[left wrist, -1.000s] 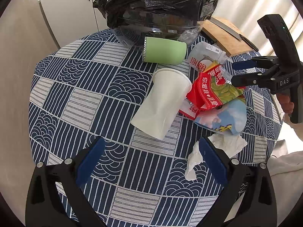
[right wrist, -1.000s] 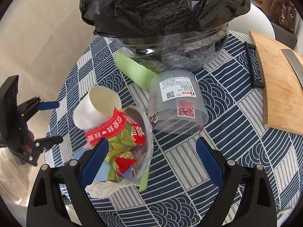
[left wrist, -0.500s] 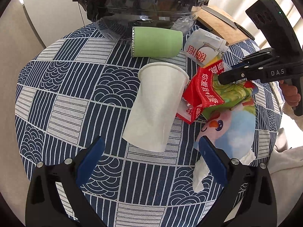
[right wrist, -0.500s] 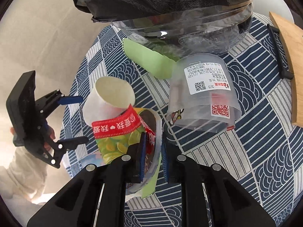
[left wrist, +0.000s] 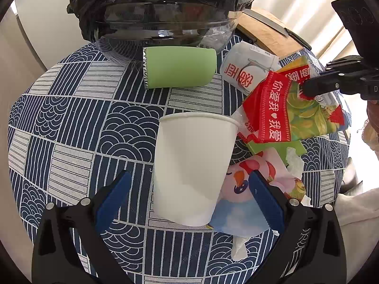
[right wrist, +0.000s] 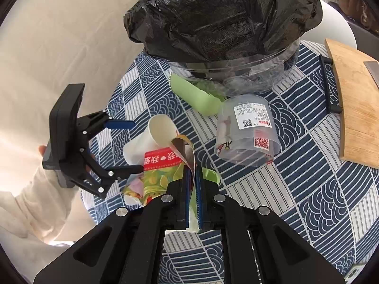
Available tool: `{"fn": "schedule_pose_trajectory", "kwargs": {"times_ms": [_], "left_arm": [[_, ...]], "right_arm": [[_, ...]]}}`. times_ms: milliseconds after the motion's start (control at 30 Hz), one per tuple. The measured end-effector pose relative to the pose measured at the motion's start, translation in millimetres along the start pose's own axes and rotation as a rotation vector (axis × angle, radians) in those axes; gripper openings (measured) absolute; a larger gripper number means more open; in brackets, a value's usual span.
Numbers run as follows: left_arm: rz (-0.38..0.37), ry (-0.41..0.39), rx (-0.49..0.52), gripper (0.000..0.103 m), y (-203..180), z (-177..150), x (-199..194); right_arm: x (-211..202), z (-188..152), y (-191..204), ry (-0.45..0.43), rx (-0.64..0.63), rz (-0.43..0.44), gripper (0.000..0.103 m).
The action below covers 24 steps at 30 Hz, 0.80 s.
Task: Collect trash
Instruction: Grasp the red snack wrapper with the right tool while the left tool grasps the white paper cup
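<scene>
A white paper cup lies on its side on the patterned tablecloth. My left gripper is open and straddles the cup's base, with neither pad touching it. My right gripper is closing its jaws the last bit onto a red and green snack wrapper, and the pads pinch its edge. In the left wrist view that wrapper hangs from the right gripper just right of the cup. The bin with a black bag stands at the back.
A green sleeve and a clear labelled cup lie in front of the bin. A pink and blue wrapper and a tissue lie near my left gripper's right finger. A wooden cutting board with a knife is at the right.
My right gripper went from wide open to shut on the snack wrapper and raised it slightly. My left gripper moved forward and down until its open fingers straddle the white cup.
</scene>
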<state>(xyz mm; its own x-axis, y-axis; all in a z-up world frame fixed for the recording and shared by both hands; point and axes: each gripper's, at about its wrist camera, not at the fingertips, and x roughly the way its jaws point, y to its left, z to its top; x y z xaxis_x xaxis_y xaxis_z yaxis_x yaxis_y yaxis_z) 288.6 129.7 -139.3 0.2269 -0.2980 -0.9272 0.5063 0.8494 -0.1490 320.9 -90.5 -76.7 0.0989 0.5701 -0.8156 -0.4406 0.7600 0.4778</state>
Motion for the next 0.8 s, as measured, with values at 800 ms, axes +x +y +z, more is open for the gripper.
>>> {"fn": "schedule_pose_trajectory", "kwargs": {"times_ms": [800], "left_arm": [[0.063, -0.003, -0.153, 0.06, 17, -28, -18]], "right_arm": [[-71, -21, -11, -0.141, 0.047, 0.063, 0.004]]}}
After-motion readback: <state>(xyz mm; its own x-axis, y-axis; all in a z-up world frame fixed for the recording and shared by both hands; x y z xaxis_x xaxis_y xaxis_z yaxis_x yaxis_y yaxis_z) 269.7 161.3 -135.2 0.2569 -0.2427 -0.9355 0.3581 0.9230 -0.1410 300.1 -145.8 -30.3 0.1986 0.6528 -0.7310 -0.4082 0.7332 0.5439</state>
